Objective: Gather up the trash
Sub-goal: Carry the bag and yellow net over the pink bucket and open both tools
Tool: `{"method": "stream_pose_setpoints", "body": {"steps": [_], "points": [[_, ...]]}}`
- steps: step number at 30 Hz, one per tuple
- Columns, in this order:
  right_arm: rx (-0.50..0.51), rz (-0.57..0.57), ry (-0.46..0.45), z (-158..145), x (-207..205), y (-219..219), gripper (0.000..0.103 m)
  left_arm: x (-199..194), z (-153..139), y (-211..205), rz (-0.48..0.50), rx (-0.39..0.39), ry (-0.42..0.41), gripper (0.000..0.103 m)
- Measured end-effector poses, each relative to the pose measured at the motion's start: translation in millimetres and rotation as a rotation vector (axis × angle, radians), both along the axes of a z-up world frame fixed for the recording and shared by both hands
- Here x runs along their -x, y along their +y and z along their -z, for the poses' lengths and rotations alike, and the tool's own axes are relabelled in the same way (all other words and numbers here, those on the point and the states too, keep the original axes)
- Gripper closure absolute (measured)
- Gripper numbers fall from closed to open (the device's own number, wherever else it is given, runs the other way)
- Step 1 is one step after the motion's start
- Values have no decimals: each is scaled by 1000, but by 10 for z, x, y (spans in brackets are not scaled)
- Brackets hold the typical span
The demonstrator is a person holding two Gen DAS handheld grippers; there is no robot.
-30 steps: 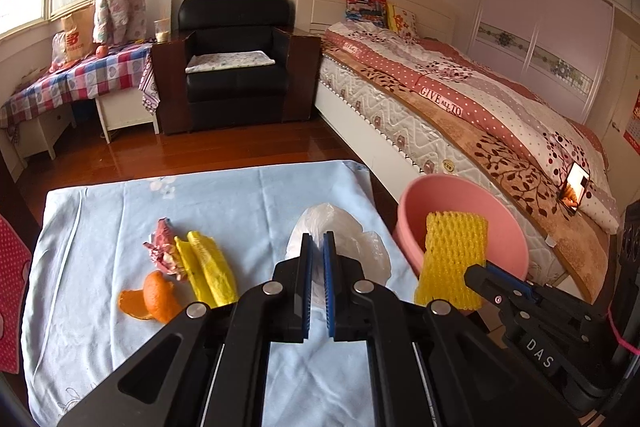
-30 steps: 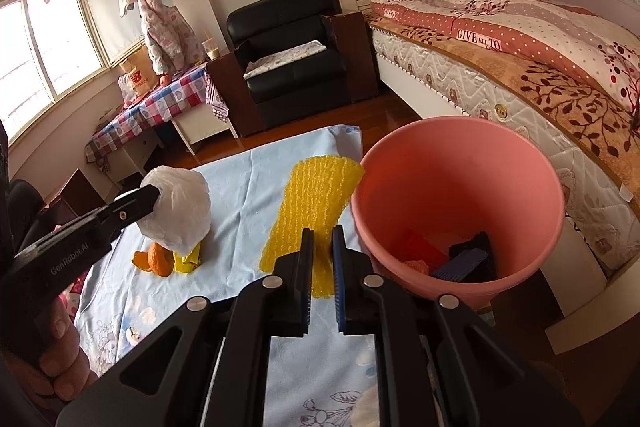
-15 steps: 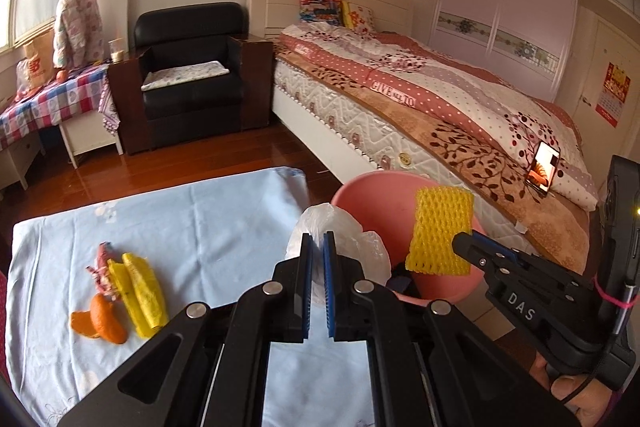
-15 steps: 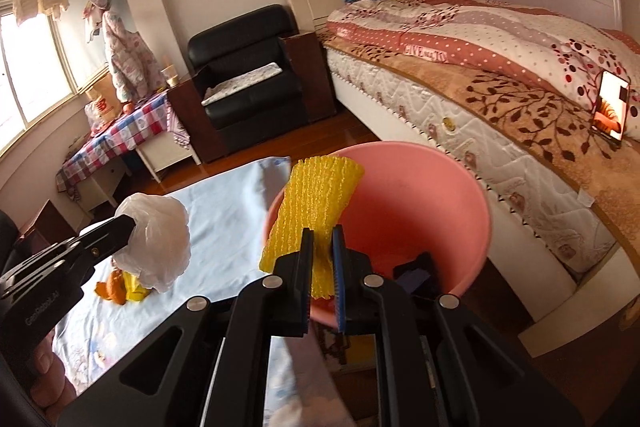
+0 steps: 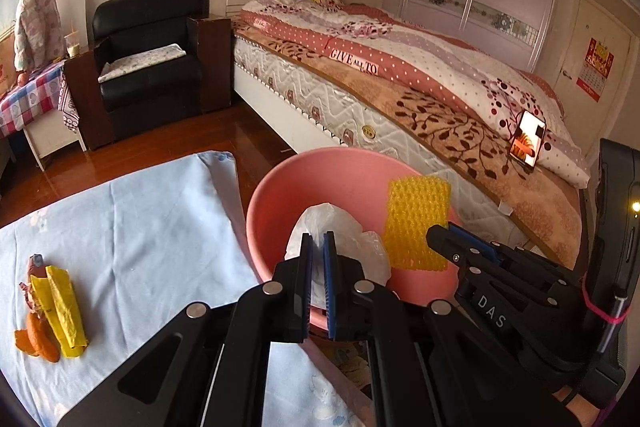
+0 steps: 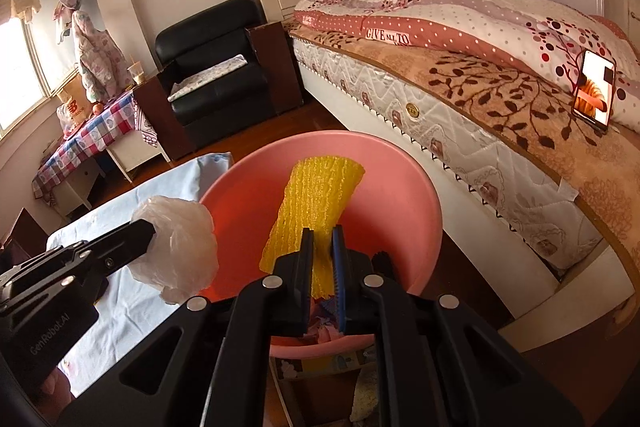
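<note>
My left gripper [image 5: 317, 247] is shut on a crumpled white plastic bag [image 5: 340, 239], held over the near rim of the pink bucket [image 5: 280, 187]. The right gripper [image 6: 323, 239] is shut on a yellow foam net sleeve [image 6: 320, 195] that hangs over the pink bucket [image 6: 400, 195]. In the right wrist view the left gripper [image 6: 150, 229] and its white plastic bag [image 6: 180, 247] sit at the bucket's left rim. The left wrist view shows the right gripper [image 5: 434, 233] pinching the foam sleeve [image 5: 416, 219]. Some dark and red trash lies in the bucket's bottom.
A light blue cloth [image 5: 140, 227] covers the table, with a yellow wrapper [image 5: 60, 299], orange peel [image 5: 38, 339] and a crumpled red-white wrapper [image 5: 34, 263] at its left. A bed [image 5: 400, 87] with a phone [image 5: 528, 139] lies right; a black armchair [image 5: 148, 59] stands behind.
Both grippers have carried their trash rightwards off the table to above the pink bucket. The bag and the foam sleeve now hang over the bucket's opening. Both jaws stayed shut.
</note>
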State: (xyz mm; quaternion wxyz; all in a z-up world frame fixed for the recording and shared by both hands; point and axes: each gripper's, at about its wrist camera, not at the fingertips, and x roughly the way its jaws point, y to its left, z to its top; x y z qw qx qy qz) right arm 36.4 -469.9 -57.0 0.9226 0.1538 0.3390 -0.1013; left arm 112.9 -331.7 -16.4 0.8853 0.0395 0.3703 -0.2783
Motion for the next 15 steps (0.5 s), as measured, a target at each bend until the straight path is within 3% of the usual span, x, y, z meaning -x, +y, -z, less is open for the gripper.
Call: {"method": "stream_pose_setpoints", "body": {"steps": [15], "points": [[-9,19,71,254,-235,-97,93,-224,338,-209,33,-45,66,98]]}}
